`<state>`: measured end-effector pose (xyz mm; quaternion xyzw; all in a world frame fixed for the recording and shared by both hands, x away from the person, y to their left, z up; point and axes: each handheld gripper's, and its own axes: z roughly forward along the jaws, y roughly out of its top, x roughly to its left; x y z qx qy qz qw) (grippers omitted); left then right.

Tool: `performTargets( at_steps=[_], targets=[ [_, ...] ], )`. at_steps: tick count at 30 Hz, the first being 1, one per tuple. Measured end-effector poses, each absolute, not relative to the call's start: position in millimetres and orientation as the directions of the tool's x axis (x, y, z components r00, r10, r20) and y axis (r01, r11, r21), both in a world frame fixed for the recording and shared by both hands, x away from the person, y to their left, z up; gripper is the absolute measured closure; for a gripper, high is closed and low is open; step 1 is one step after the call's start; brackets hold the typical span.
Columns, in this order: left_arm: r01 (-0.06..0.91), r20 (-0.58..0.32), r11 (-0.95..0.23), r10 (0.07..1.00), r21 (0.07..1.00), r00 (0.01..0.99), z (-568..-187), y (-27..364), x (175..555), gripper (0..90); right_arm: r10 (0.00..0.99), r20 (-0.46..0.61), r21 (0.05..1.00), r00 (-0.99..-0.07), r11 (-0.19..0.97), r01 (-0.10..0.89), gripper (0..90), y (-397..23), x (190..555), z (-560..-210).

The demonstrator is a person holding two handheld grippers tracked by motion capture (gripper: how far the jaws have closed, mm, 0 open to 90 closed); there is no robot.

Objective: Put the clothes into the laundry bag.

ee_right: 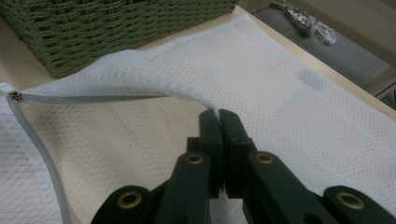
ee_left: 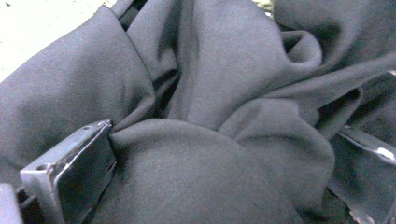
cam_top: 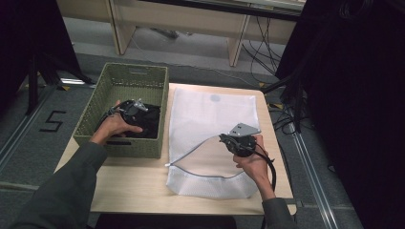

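A black garment (cam_top: 150,121) lies crumpled in a green woven basket (cam_top: 119,81) at the table's left. My left gripper (cam_top: 131,109) is down inside the basket. In the left gripper view its jaws stand wide apart, and the left gripper (ee_left: 224,135) presses into the black garment (ee_left: 210,70), which bulges between them. A white mesh laundry bag (cam_top: 215,109) lies flat to the right of the basket. My right gripper (cam_top: 224,139) is shut on the upper edge of the bag's mouth and holds it raised. The right gripper (ee_right: 218,114) pinches the mesh bag (ee_right: 261,74) by its zipper edge.
The wooden table (cam_top: 133,181) has bare space in front of the basket. The bag's grey zipper (ee_right: 37,140) curves around the open mouth, and its pull (ee_right: 16,96) sits at the far end near the basket (ee_right: 116,28). Cables and desk legs stand beyond the table.
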<state>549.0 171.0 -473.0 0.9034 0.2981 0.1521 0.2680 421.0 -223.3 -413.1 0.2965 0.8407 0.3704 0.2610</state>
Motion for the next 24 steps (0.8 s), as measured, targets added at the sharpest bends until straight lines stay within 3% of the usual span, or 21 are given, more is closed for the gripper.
performTargets(
  at_steps=[6,10,14,15,16,17,18,20,22,24],
  targets=[
    [0.463,0.117,-0.684,0.621,0.564,0.775,-479,170,550,0.0,0.701,-0.213,0.787,-0.680,0.536,0.306,89.7,-221,420,-416],
    [0.459,0.169,-0.708,0.623,0.536,0.763,-487,163,549,0.0,0.698,-0.217,0.783,-0.683,0.542,0.305,89.7,-222,420,-416],
    [0.472,0.204,-0.683,0.664,0.557,0.719,-484,160,546,38.9,0.703,-0.213,0.786,-0.679,0.536,0.308,89.7,-221,418,-415],
    [0.464,0.221,-0.685,0.665,0.562,0.713,-485,160,545,38.9,0.703,-0.213,0.786,-0.679,0.536,0.308,89.7,-221,418,-415],
    [0.462,0.218,-0.688,0.660,0.560,0.719,-485,159,544,49.2,0.699,-0.213,0.786,-0.683,0.538,0.305,89.7,-221,419,-415],
    [0.456,0.226,-0.692,0.657,0.559,0.720,-484,159,545,49.2,0.699,-0.213,0.786,-0.683,0.538,0.305,89.7,-221,419,-415],
    [0.464,0.226,-0.685,0.667,0.562,0.710,-483,159,545,58.2,0.689,-0.226,0.780,-0.689,0.552,0.296,89.7,-222,419,-414],
    [0.460,0.232,-0.688,0.664,0.561,0.711,-481,158,546,63.5,0.697,-0.216,0.785,-0.684,0.541,0.303,89.7,-221,419,-416],
    [0.465,0.230,-0.707,0.650,0.532,0.724,-476,159,548,65.5,0.697,-0.216,0.785,-0.684,0.540,0.303,89.7,-221,419,-416],
    [0.493,0.199,-0.666,0.685,0.560,0.701,-469,160,550,69.5,0.695,-0.228,0.788,-0.682,0.543,0.290,89.7,-222,420,-416]
  ],
)
